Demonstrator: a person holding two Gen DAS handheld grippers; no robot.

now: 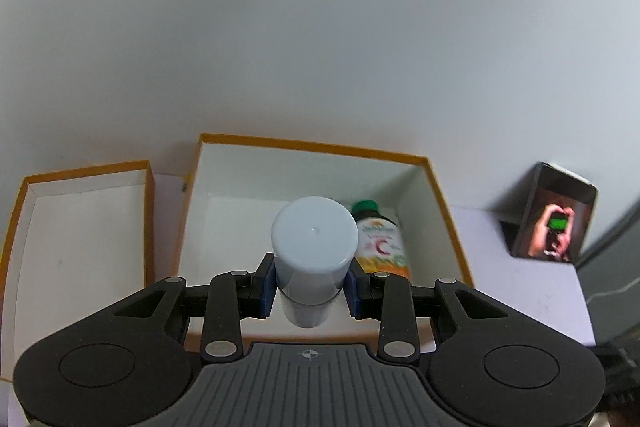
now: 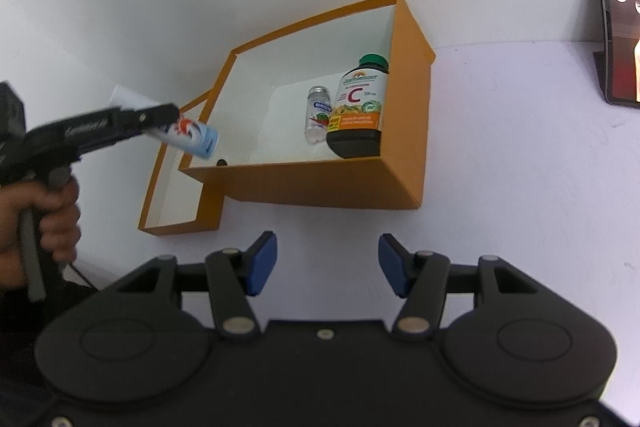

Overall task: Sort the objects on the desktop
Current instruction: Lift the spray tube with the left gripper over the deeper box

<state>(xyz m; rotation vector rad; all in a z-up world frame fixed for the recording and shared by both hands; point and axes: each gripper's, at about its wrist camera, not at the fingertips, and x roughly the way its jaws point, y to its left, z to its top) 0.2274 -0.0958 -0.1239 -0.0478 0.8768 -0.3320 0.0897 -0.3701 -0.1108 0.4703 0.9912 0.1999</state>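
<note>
On the far left of the right wrist view, your hand [image 2: 48, 219] wraps the handle of the left gripper [image 1: 310, 285], which reaches out over the white desk [image 2: 520, 187]. Its blue pads [image 1: 267, 287] are clamped on a light-blue capped bottle [image 1: 314, 247], squeezing it below the cap. From the right wrist camera the bottle is tilted, cap end toward the boxes, held in the air above the near left corner of the large orange box [image 2: 320, 183]. From the left wrist camera the cap faces you and covers much of that box's white floor.

To the left of the large box sits a shallow orange tray [image 1: 80, 227], white inside, touching or just beside the box wall; which of the two you cannot tell.

Inside the large box, near its right wall, a small clear bottle with a silver cap [image 2: 319, 115] stands just beside a dark vitamin C bottle with a green cap [image 2: 358, 107].

Further right, your right gripper [image 2: 328, 263] hangs over bare desk in front of the box, its jaws parted with nothing between them.

At the far right edge a phone [image 2: 620, 27] is propped against the wall, its screen lit.
</note>
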